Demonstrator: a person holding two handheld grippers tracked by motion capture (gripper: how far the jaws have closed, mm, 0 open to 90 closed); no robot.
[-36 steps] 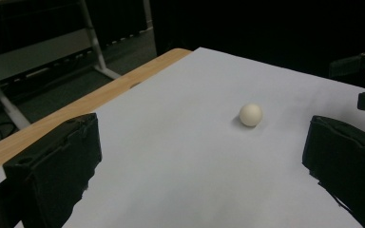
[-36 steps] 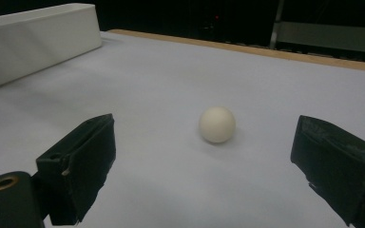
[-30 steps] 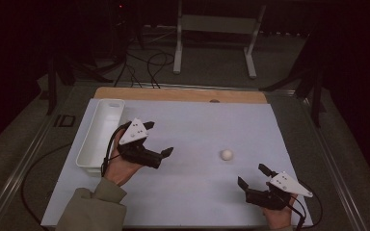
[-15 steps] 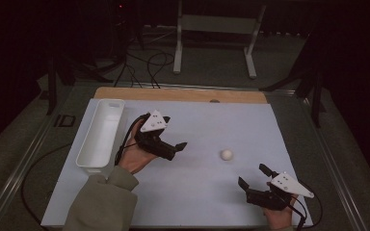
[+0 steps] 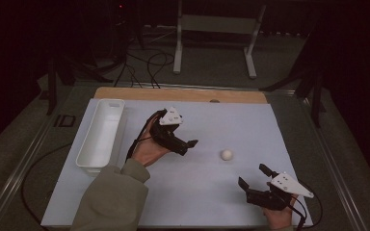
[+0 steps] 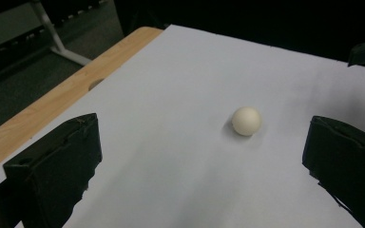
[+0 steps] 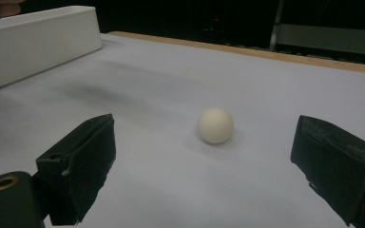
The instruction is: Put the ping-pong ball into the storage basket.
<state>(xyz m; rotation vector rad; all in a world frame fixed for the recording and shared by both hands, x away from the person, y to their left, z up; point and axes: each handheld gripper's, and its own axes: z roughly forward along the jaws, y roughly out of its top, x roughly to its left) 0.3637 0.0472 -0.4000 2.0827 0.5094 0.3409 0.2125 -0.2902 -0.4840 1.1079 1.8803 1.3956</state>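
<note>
A small white ball (image 5: pixel 227 154) lies on the white table sheet (image 5: pixel 197 192), right of centre. My left gripper (image 5: pixel 187 144) hovers over the middle of the sheet, a short way left of the ball, open and empty. In the left gripper view the ball (image 6: pixel 246 121) sits ahead between the wide-apart jaws, nearer the right one. My right gripper (image 5: pixel 253 176) rests near the front right edge, open and empty, pointing toward the ball. The ball (image 7: pixel 215 125) shows midway between its spread jaws, some distance ahead.
A long white tray (image 5: pixel 101 134) stands along the sheet's left side, also seen as the tray (image 7: pixel 38 42) at upper left. A wooden strip (image 5: pixel 180 94) borders the far edge. Cables and a metal stand (image 5: pixel 217 29) are on the floor beyond.
My left gripper has moved right and a little away from the tray, closing on the ball. The right gripper and the ball have stayed put.
</note>
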